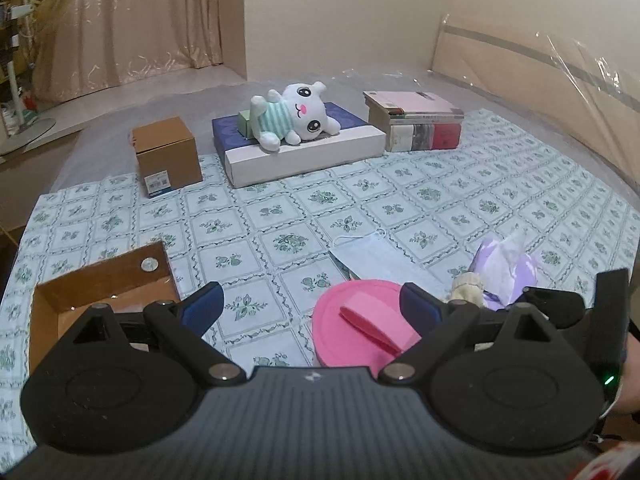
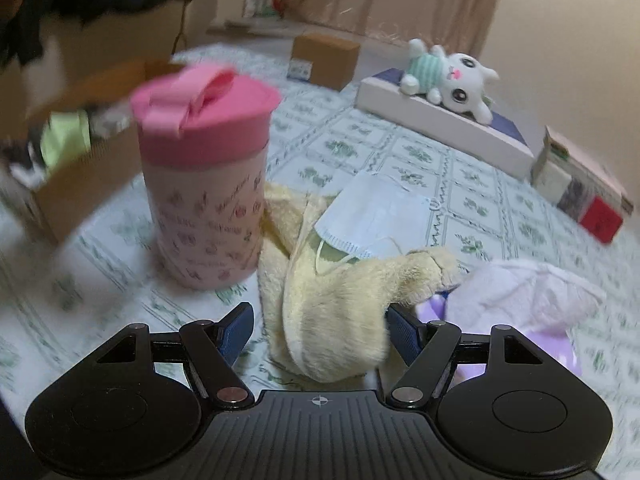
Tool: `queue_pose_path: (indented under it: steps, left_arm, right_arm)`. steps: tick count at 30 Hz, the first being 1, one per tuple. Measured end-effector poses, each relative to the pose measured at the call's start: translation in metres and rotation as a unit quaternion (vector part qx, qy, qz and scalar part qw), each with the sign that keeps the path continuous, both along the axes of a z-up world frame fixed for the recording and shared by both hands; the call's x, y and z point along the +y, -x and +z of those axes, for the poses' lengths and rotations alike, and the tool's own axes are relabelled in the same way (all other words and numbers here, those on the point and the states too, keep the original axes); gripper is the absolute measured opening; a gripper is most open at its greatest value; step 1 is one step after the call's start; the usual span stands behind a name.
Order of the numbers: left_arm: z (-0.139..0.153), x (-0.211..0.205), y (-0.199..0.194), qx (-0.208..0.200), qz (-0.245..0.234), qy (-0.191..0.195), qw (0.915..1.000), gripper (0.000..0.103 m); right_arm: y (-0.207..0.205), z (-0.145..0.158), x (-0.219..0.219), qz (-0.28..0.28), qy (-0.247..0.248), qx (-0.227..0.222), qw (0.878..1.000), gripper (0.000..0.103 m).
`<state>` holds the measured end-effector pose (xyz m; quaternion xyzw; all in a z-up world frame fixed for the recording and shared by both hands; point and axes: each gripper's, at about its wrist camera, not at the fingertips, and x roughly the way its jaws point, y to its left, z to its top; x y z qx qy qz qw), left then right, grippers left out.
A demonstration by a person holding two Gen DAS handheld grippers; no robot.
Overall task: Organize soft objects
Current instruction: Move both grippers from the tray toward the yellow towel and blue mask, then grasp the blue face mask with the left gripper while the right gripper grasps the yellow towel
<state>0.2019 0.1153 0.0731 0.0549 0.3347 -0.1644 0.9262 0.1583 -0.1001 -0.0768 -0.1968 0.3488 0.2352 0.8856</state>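
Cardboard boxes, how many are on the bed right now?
2. A closed cardboard box stands at the far left beside the flat white box; an open cardboard box sits near left by the left tool. Others may be hidden.

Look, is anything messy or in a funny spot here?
Yes. The white bunny toy is flopped on its side atop a flat box, and a face mask lies crumpled on a yellow plush.

Beige curtains (image 1: 132, 20), cream wall (image 1: 360, 12)

Lettering on the pink cup (image 2: 206, 184) is too blurred to read.
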Motion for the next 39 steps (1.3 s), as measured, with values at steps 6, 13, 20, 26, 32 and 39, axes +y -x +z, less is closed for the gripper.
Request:
queue_pose_path:
  steps: [6,13,20,26,32,39]
  left_arm:
    - [-0.004,-0.003,-0.013,0.006,-0.015,0.001,0.9999,0.094]
    - [0.002,-0.005,-0.029,0.004,-0.027,-0.007,0.9996,0.093]
    - [0.016,-0.017,-0.058,-0.003,-0.071,-0.044,0.9965,0.093]
    - [0.018,-0.04,-0.097,-0.001,-0.144,-0.082,0.9861,0.093]
    - [-0.001,-0.075,-0.136,-0.01,-0.242,-0.162,0.9567,0.087]
    - [-0.052,-0.12,-0.178,-0.014,-0.362,-0.22,0.9056,0.084]
  right_arm:
    - [-0.007,-0.022,0.014,0.032,0.062,-0.004,0.998,0.051]
    - [-0.011,-0.006,0.006,0.033,0.066,-0.026,0.997,0.018]
    - [-0.03,0.043,-0.02,0.022,0.051,-0.061,0.997,0.017]
    - [-0.07,0.071,-0.06,-0.01,-0.005,-0.037,0.999,0.017]
    - [-0.106,0.083,-0.088,-0.026,-0.01,-0.028,0.999,0.016]
    - [-0.14,0.075,-0.106,-0.018,-0.012,0.003,1.0,0.016]
